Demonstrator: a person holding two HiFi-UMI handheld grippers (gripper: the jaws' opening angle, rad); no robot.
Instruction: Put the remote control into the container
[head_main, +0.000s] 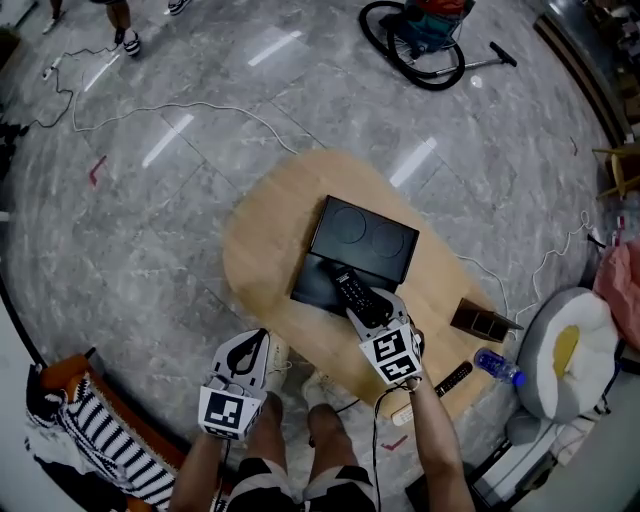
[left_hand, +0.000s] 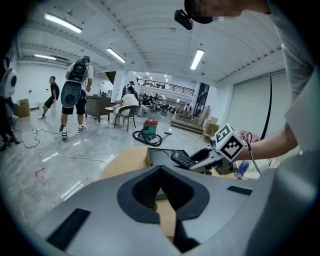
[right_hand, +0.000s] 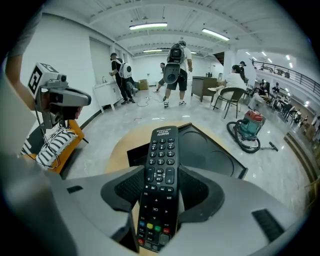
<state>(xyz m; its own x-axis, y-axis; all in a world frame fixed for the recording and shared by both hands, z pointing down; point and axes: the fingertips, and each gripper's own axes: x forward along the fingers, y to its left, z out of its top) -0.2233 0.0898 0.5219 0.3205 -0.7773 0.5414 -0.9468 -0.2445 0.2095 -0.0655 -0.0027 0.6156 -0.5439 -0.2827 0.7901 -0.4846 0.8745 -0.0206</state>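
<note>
Oval wooden table (head_main: 268, 232) on grey marble floor (head_main: 150, 205), open black container (head_main: 366, 240) on it, right tongs (head_main: 372, 312) pinching remote control (head_main: 357, 296) above container, left tongs (head_main: 256, 344) pressed together, empty, beside table's near edge, vacuum cleaner (head_main: 426, 34) beyond.

Lighting: bright and even, from long white ceiling strip lights (left_hand: 62, 23). Their glare streaks the glossy grey marble floor (head_main: 170, 140). Shadows are soft and faint. All views bend strongly at the edges, with black corners. The long black plastic remote control (right_hand: 159, 185) is sharp, its button markings legible; the far background is softer.
</note>
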